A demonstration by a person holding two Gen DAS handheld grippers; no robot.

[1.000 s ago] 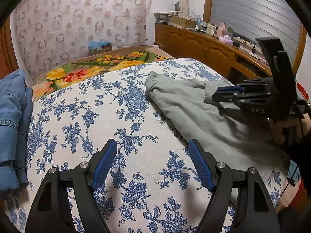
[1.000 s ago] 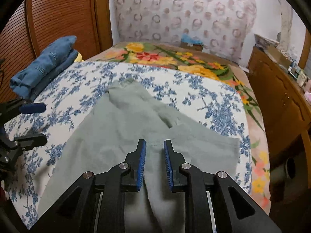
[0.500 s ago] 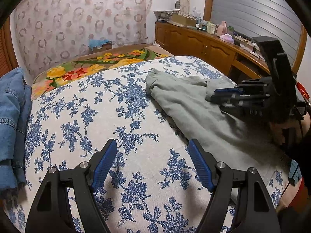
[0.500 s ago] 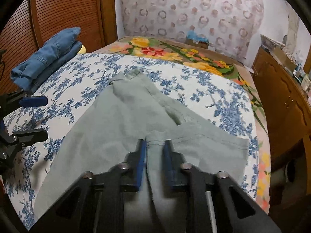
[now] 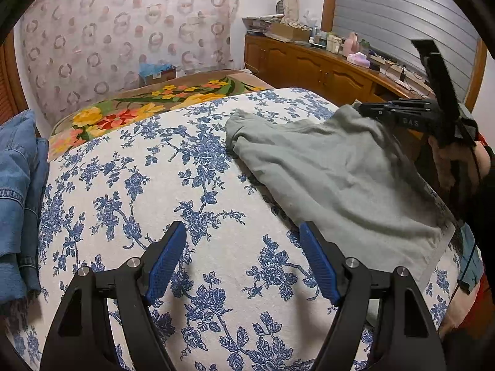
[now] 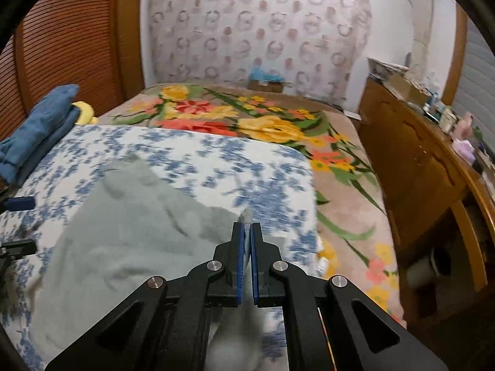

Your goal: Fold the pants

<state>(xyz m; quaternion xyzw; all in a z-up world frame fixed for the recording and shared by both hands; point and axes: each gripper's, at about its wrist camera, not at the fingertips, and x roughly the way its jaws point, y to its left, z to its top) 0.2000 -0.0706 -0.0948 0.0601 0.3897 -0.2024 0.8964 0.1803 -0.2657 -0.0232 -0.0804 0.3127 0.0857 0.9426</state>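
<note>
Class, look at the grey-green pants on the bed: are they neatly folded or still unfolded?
Still unfolded: the pants lie spread and rumpled on the floral bedspread, one edge pinched in the right gripper.

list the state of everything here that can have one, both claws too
left claw: open, empty, over the floral bedspread
right claw: shut on an edge of the grey-green pants
grey-green pants: spread out, one edge lifted
denim garment: folded, at the bed's edge
cabinet doors: closed

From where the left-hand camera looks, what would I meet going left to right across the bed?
Folded blue jeans → bare stretch of blue-flowered bedspread → grey-green pants → right gripper pinching the pants' far edge → the person's hand holding it.
</note>
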